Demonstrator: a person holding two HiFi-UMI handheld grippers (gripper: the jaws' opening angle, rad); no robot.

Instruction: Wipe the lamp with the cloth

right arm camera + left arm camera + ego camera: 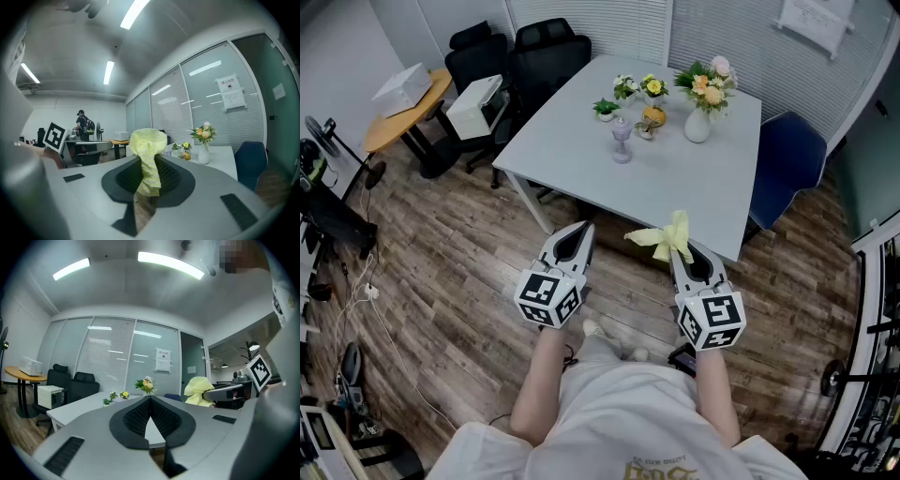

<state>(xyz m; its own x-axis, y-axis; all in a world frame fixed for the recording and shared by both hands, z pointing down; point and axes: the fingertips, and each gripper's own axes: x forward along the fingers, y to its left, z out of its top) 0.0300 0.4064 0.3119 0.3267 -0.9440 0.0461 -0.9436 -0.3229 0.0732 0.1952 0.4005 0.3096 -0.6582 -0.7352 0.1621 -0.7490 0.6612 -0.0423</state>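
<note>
Gripping the cloth (666, 234) with our right tool (681, 249), left tool (580, 232) closed empty, we could tip the unsteadied lamp (622, 142) over.

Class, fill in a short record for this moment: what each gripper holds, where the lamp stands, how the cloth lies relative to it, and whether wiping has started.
Left gripper: shut, nothing between its jaws
Right gripper: shut on the crumpled yellow cloth
Lamp: small lilac table lamp, upright on the white rectangular table, beside small potted flowers
Cloth to lamp: apart; the cloth is by the table's near side and the lamp stands further in
Wiping: not yet begun
</note>
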